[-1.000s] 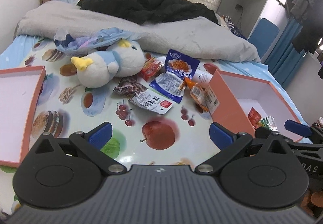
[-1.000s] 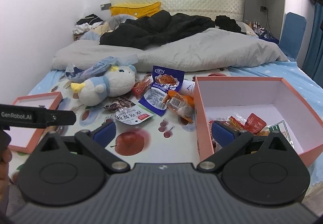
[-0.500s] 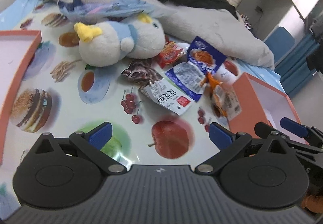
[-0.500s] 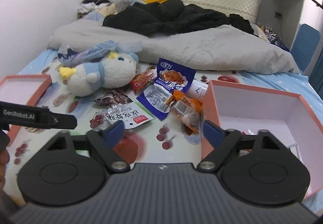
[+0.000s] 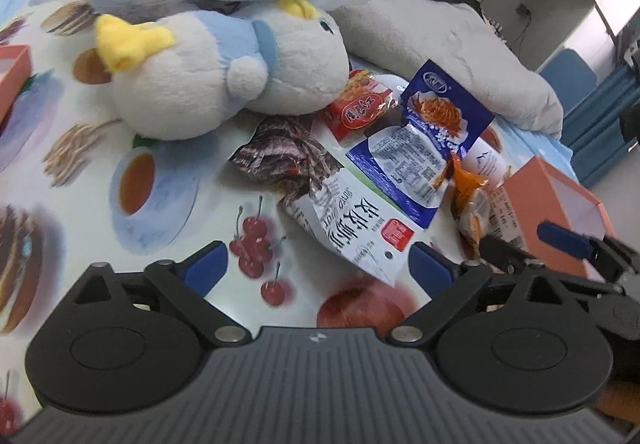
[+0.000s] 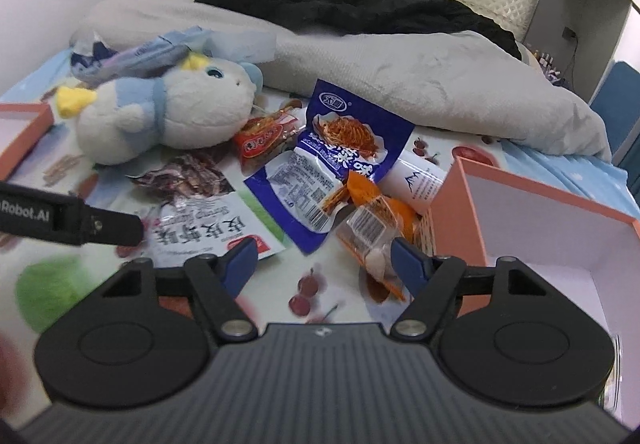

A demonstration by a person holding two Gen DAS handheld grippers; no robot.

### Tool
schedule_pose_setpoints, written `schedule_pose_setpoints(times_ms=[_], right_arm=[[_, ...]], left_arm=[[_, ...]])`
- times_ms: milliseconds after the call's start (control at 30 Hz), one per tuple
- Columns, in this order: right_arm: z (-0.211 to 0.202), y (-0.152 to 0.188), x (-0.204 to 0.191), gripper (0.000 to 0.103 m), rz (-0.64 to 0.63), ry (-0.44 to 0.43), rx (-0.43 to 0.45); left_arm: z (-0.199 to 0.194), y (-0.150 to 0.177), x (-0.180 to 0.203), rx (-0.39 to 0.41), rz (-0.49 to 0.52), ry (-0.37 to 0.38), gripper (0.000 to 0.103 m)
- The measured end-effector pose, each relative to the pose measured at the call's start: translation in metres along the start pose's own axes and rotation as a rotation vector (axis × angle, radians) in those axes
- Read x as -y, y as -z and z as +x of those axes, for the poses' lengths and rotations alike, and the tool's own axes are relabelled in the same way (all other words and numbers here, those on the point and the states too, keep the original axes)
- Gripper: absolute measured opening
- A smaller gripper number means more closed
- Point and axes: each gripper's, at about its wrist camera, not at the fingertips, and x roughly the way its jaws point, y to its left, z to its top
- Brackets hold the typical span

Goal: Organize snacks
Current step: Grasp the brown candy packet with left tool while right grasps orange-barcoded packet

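Note:
Several snack packets lie in a heap on the fruit-print sheet: a white one [image 5: 352, 232] [image 6: 200, 228], a blue one [image 5: 420, 148] [image 6: 332, 160], a red one [image 5: 360, 108], a dark one [image 5: 280, 152] and an orange one [image 6: 372, 220]. My left gripper [image 5: 318, 268] hovers just before the white packet, its jaws wide and closing, and nothing is pressed between the pads. My right gripper [image 6: 324, 258] is closing too, still open. The orange packet's lower end lies by its right fingertip [image 6: 408, 260]. The orange box [image 6: 520, 212] stands to the right.
A blue and white plush toy [image 5: 224, 64] [image 6: 168, 116] lies behind the snacks, with a crumpled plastic bag on it. An orange lid [image 6: 24, 128] sits at the left edge. A grey blanket [image 6: 400, 64] and black clothes fill the back of the bed.
Both grippers have come forward and down towards the snack heap, which now looks much larger. The right jaws have narrowed clearly, the left ones only slightly.

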Motion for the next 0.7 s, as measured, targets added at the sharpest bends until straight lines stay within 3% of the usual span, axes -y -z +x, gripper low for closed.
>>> schedule_pose_setpoints(times_ms=[400, 700], right_arm=[[0.063, -0.004, -0.010, 0.064, -0.169, 0.157, -0.058], [0.086, -0.005, -0.009, 0.063, -0.191, 0.196, -0.088]], left_arm=[[0.051, -0.020, -0.002, 0.000, -0.032, 0.014, 0.085], [0.070, -0.024, 0.007, 0.011, -0.031, -0.069, 0.083]])
